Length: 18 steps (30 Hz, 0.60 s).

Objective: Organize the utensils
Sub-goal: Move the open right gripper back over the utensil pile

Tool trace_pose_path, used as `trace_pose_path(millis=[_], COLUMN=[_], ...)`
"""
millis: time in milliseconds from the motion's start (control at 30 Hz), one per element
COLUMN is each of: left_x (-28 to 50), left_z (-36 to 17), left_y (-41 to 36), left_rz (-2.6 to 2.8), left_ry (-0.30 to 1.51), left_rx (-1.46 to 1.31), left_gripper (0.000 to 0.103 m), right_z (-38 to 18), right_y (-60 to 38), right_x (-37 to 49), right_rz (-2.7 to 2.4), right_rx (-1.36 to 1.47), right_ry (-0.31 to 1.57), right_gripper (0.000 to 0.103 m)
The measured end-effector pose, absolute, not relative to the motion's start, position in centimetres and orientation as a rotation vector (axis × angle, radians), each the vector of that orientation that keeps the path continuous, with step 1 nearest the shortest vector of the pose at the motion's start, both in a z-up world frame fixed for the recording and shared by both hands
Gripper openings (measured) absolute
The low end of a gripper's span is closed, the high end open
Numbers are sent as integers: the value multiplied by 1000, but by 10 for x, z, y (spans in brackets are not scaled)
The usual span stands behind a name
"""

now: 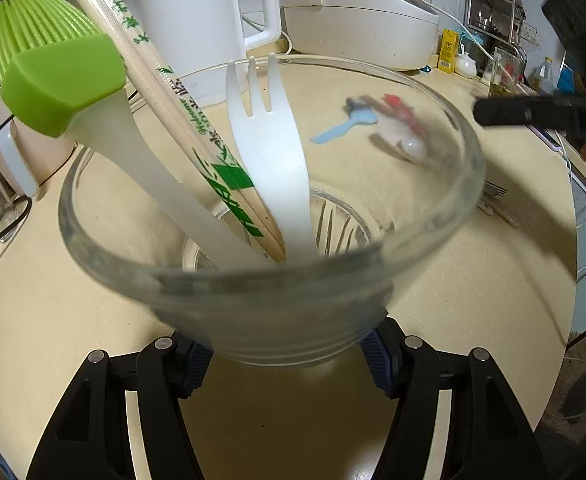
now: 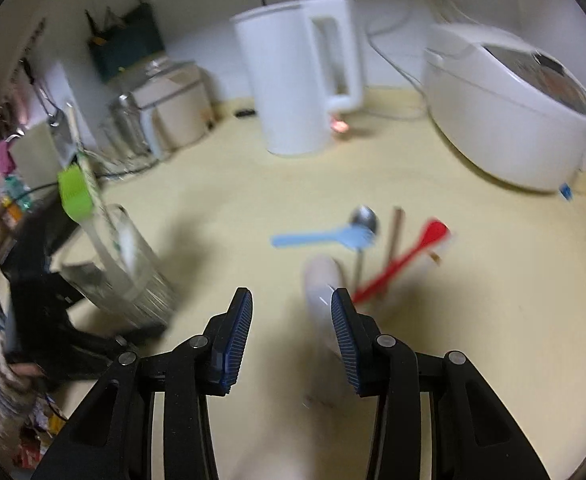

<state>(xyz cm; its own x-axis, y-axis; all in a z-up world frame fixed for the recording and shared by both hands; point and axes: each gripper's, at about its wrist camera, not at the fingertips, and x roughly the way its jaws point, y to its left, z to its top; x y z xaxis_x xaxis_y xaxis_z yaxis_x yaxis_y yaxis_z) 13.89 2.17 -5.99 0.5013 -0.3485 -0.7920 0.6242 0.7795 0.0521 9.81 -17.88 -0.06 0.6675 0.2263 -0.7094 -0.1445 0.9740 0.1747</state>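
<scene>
From the left wrist view, the left gripper [image 1: 289, 354] has its fingers pinching the lower wall of a clear glass [image 1: 277, 240], one blue pad on each side, which looks meant to keep the container steady and its mouth facing the loose pieces; it seems tilted, though whether its base rests on the cream table [image 1: 73, 312] I cannot tell. Already standing in it, and leaning on the rim because they are taller than it, are a green silicone brush [image 1: 57, 80], a pair of chopsticks in a printed paper sleeve [image 1: 173, 92] and a white plastic fork [image 1: 265, 144]. Behind stand a white kettle [image 1: 197, 12] and a rice cooker [image 1: 357, 20]. From the right wrist view, the right gripper [image 2: 291, 328] hovers low over the table with its fingers spread and nothing between them, pointed toward the utensils still lying loose: a blue spoon [image 2: 317, 236], a metal spoon [image 2: 364, 218], a red spatula [image 2: 409, 256] crossing a brown stick [image 2: 395, 236], and a pale white utensil [image 2: 321, 280] just beside the right fingertip. The pale one is blurred, yet being nearest it seems the likely next pick, so I judge the sorting roughly a third done
</scene>
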Motion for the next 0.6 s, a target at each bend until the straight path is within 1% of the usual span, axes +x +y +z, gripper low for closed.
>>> trace_pose_path(millis=[433,600], left_x=[140,139], left_z=[-60,-60], left_y=[26,28], left_rz=[-606,-609], left_ry=[864,868], left_rx=[351,345], left_gripper=[69,69], right_z=[-32,-48], right_y=[-220,-238], right_x=[79,73], right_rz=[103,69], right_rx=[139,196], right_ry=[924,965], right_gripper=[41,41])
